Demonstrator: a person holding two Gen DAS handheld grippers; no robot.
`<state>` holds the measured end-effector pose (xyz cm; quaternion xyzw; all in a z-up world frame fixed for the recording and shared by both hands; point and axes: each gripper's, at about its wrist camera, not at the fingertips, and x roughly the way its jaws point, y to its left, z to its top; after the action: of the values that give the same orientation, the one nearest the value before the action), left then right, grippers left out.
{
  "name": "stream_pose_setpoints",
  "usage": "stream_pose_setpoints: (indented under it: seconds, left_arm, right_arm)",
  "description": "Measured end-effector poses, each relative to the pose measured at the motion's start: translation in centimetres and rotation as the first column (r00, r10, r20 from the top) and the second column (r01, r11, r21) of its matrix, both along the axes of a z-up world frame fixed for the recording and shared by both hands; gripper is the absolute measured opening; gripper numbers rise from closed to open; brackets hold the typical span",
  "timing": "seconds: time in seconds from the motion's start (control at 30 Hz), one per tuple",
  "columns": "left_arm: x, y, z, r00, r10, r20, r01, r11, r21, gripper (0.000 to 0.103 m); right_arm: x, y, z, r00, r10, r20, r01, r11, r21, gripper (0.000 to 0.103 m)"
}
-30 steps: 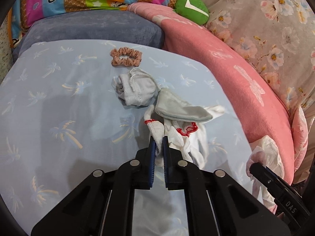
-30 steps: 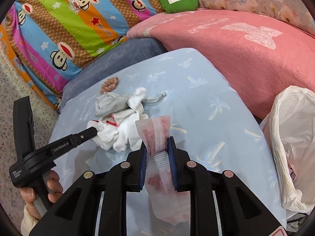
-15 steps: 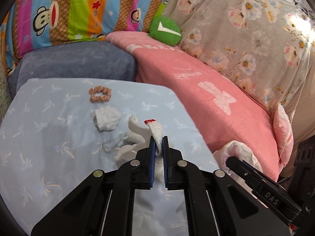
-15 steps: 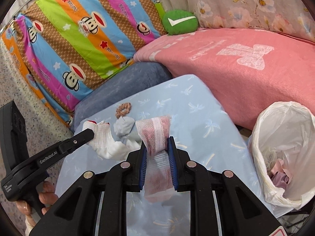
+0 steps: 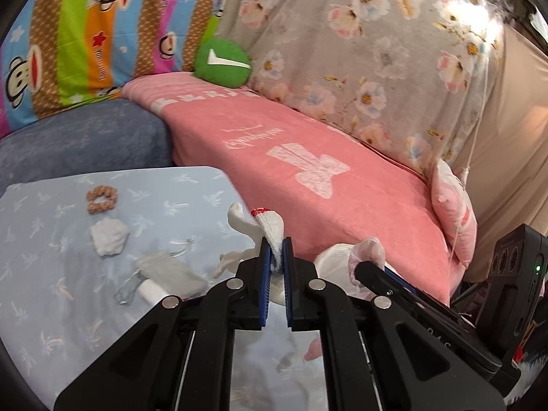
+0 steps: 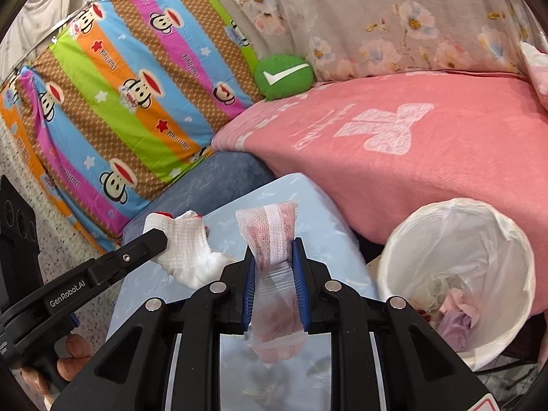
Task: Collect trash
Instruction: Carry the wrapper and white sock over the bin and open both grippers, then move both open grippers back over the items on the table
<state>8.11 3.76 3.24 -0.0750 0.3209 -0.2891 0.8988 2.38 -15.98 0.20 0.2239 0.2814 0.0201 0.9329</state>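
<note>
My left gripper (image 5: 275, 253) is shut on a white knit glove with red trim (image 5: 270, 227), held above the blue table; the glove also shows in the right wrist view (image 6: 186, 246). My right gripper (image 6: 273, 257) is shut on a white mesh wrapper with red inside (image 6: 270, 236), held up left of the bin. A white-lined trash bin (image 6: 455, 270) with some trash inside stands at the right, beside the table. The right gripper's finger (image 5: 383, 274) shows in the left wrist view.
On the blue palm-print table (image 5: 41, 239) lie a brown scrunchie (image 5: 101, 198), a balled white sock (image 5: 109, 238) and a grey pouch (image 5: 167, 274). A pink-covered couch (image 6: 428, 144), a green cushion (image 6: 284, 77) and striped pillows (image 6: 120, 96) lie behind.
Both grippers rose and swung right toward the bin. The white glove came up off the pile on the table. The bin's opening came into full view.
</note>
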Motion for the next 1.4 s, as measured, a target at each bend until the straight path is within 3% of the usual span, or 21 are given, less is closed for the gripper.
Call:
stream_pose_setpoints:
  seconds: [0.37, 0.73, 0.87, 0.93, 1.03, 1.4]
  left_arm:
    - [-1.4, -7.3, 0.8, 0.987, -0.159, 0.007, 0.159, 0.987, 0.029, 0.007]
    - [-1.9, -13.4, 0.1, 0.968, -0.25, -0.016, 0.25, 0.966, 0.07, 0.009]
    - [-1.5, -14.4, -0.5, 0.967, -0.251, -0.051, 0.254, 0.966, 0.055, 0.012]
    - [-1.2, -14.8, -0.8, 0.967, -0.248, -0.067, 0.251, 0.966, 0.054, 0.026]
    - [-1.1, -15.2, -1.2, 0.97, -0.233, -0.069, 0.238, 0.968, 0.075, 0.034]
    - [-0.8, -14.6, -2.0, 0.978, -0.195, -0.072, 0.202, 0.973, 0.109, 0.036]
  right_arm:
    - [-2.4, -6.7, 0.8, 0.992, -0.125, 0.021, 0.125, 0.992, -0.024, 0.019]
    - [-3.4, -12.1, -0.1, 0.976, -0.216, 0.006, 0.216, 0.976, -0.028, 0.023]
    - [-3.4, -13.5, -0.5, 0.97, -0.243, -0.005, 0.243, 0.97, -0.024, 0.024]
    - [-3.4, -13.9, -0.8, 0.968, -0.25, -0.013, 0.249, 0.968, -0.022, 0.026]
    - [-3.4, -14.3, -1.0, 0.967, -0.255, -0.012, 0.254, 0.967, -0.023, 0.032]
    - [-3.1, -13.6, -1.2, 0.972, -0.233, -0.015, 0.233, 0.972, -0.022, 0.033]
